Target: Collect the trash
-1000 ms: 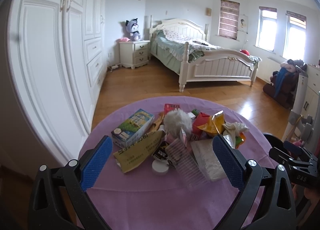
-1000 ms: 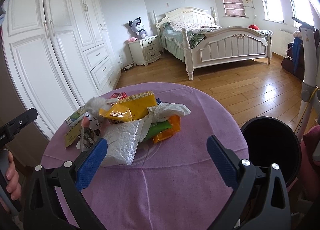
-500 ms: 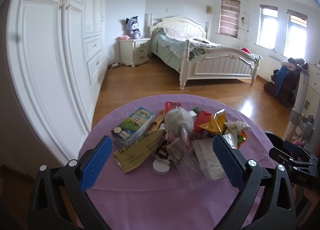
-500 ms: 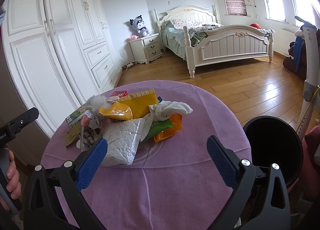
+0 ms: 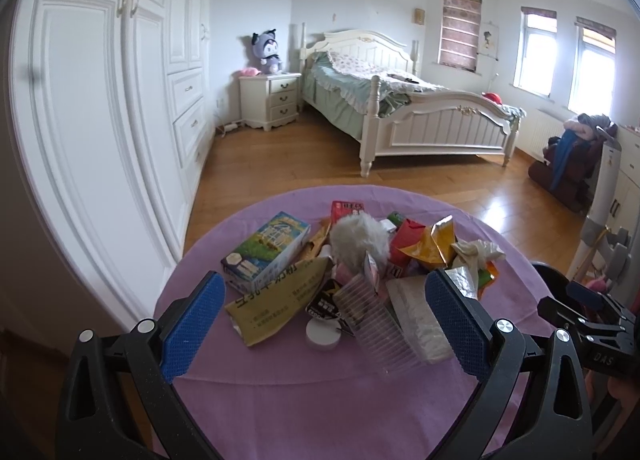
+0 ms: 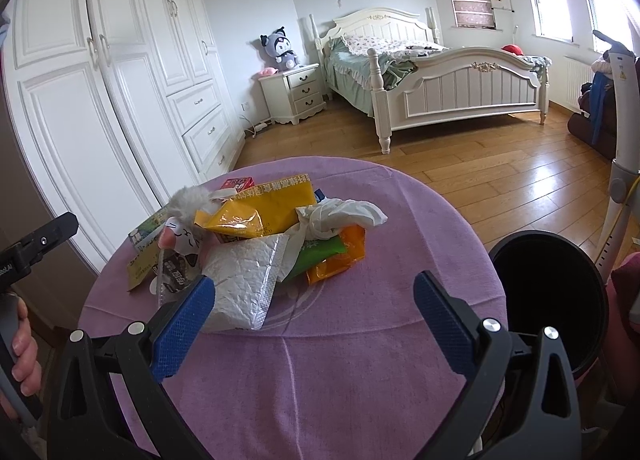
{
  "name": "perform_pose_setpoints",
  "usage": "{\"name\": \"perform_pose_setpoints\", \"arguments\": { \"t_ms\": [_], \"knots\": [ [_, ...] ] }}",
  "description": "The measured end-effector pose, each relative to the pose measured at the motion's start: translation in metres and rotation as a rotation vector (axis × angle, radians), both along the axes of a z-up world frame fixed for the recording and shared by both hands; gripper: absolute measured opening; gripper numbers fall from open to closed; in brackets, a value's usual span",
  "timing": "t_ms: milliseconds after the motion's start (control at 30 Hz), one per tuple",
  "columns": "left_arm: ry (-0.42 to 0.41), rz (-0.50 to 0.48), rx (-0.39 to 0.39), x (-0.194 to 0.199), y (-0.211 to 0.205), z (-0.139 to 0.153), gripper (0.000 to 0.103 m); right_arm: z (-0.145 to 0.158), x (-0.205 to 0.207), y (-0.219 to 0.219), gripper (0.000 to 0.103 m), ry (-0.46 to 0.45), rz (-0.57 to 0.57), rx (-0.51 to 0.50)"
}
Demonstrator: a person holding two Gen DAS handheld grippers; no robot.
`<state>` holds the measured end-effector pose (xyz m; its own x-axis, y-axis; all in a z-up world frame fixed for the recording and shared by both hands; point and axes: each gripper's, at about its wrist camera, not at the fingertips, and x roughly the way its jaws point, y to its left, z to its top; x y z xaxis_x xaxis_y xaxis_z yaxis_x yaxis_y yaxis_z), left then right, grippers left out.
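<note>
A heap of trash lies on a round table with a purple cloth (image 5: 320,400) (image 6: 340,360). It holds a blue-green carton (image 5: 266,252), a tan paper bag (image 5: 276,302), a clear ribbed cup (image 5: 376,324), a white fluffy ball (image 5: 360,238), a yellow packet (image 6: 260,208), a silver foil bag (image 6: 244,280), a crumpled white tissue (image 6: 340,214) and an orange wrapper (image 6: 340,256). My left gripper (image 5: 320,328) hangs open above the near side of the heap, holding nothing. Empty too, my right gripper (image 6: 314,324) stands open over bare cloth. A black bin (image 6: 548,296) stands at the table's right edge.
White wardrobe doors (image 5: 100,140) line the left wall close to the table. Beyond lie wooden floor, a white bed (image 5: 420,116) and a nightstand (image 5: 272,100). A hand (image 6: 22,356) holds the other gripper's handle at the left edge of the right wrist view.
Both views have shifted only slightly, with the table and heap sitting a little lower in the right wrist view. Nothing on the table has moved, and both grippers stay open.
</note>
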<state>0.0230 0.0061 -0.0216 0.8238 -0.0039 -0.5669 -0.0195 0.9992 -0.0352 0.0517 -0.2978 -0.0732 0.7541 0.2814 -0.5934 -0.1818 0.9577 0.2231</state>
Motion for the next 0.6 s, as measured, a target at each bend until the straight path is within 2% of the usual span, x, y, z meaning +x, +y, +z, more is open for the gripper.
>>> {"name": "perform_pose_setpoints", "arguments": {
  "t_ms": [433,600],
  "knots": [
    [0.016,0.004,-0.016,0.008,0.008,-0.004,0.099,-0.005,0.006,0.000,0.098,0.017,0.008,0.009],
    [0.056,-0.001,-0.111,0.021,0.035,-0.016,0.099,-0.007,0.013,0.006,0.098,0.036,0.045,0.012]
  ]
}}
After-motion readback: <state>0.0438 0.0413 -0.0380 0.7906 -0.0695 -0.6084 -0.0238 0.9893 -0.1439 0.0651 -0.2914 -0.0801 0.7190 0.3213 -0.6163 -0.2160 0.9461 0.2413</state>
